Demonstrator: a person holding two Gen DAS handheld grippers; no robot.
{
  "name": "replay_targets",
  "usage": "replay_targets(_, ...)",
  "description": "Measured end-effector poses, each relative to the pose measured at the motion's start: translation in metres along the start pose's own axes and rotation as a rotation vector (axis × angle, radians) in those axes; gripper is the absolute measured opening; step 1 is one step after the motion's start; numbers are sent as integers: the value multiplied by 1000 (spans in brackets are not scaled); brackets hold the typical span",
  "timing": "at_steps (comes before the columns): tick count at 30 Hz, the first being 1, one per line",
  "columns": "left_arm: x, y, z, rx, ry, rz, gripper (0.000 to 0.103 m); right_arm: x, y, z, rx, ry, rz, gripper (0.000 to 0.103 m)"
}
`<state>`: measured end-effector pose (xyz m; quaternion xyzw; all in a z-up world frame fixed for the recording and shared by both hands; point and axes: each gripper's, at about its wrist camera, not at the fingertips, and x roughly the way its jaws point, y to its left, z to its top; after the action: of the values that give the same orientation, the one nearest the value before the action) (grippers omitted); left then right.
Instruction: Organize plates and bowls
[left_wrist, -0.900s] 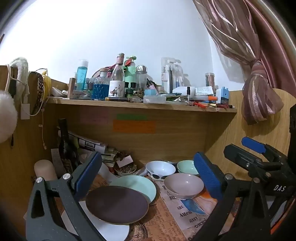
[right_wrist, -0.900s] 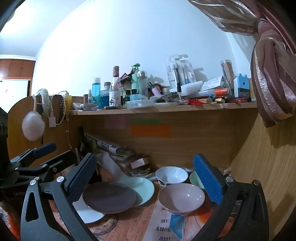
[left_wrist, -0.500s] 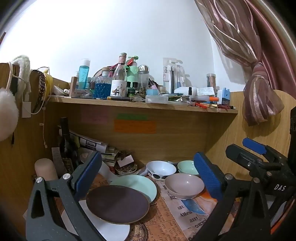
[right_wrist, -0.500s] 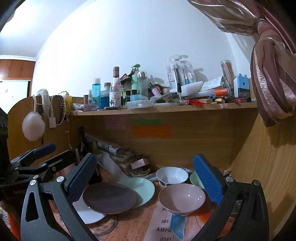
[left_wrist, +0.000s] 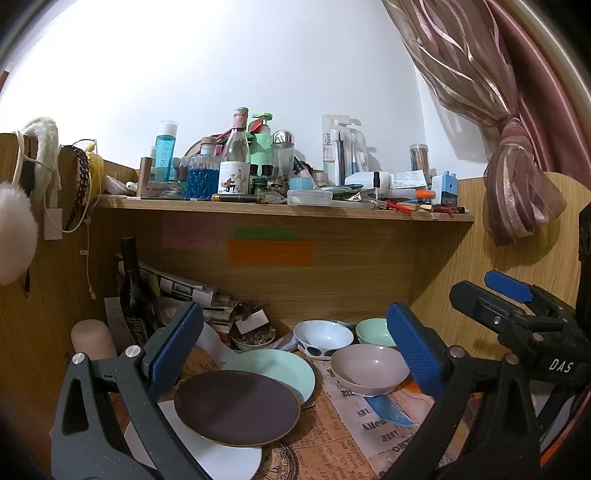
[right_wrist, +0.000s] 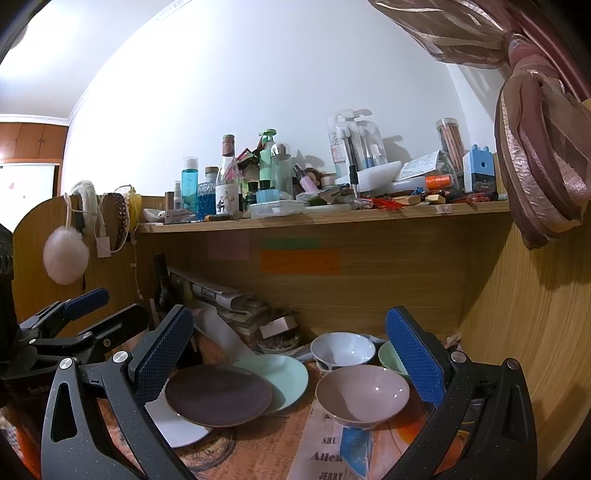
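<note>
On the desk a dark brown plate (left_wrist: 236, 406) lies over a white plate (left_wrist: 221, 458) and a mint plate (left_wrist: 280, 369). To their right stand a pink bowl (left_wrist: 369, 369), a white bowl (left_wrist: 323, 334) and a mint bowl (left_wrist: 371, 330). My left gripper (left_wrist: 295, 365) is open and empty, above the plates. My right gripper (right_wrist: 291, 365) is open and empty, above the same dishes: brown plate (right_wrist: 218, 395), pink bowl (right_wrist: 362, 393), white bowl (right_wrist: 341, 349). The right gripper also shows at the right of the left wrist view (left_wrist: 517, 306).
A cluttered shelf (left_wrist: 280, 210) hangs over the desk. A dark bottle (left_wrist: 135, 291), stacked papers (left_wrist: 184, 291) and a small dish of trinkets (left_wrist: 253, 338) stand at the back. Wooden side panels close in left and right. Newspaper (left_wrist: 369, 424) covers the desk.
Both grippers have shifted only slightly; the view through the left one has drifted a little to the right. The dishes have not moved.
</note>
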<state>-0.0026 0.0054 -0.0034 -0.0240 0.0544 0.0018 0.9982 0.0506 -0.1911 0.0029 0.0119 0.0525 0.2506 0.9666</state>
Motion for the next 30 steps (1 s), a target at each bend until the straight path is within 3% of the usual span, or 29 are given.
replay_targets(30,2,-4,0,-7,5,-1,101,-2,-1,1,0,-4,-2,103)
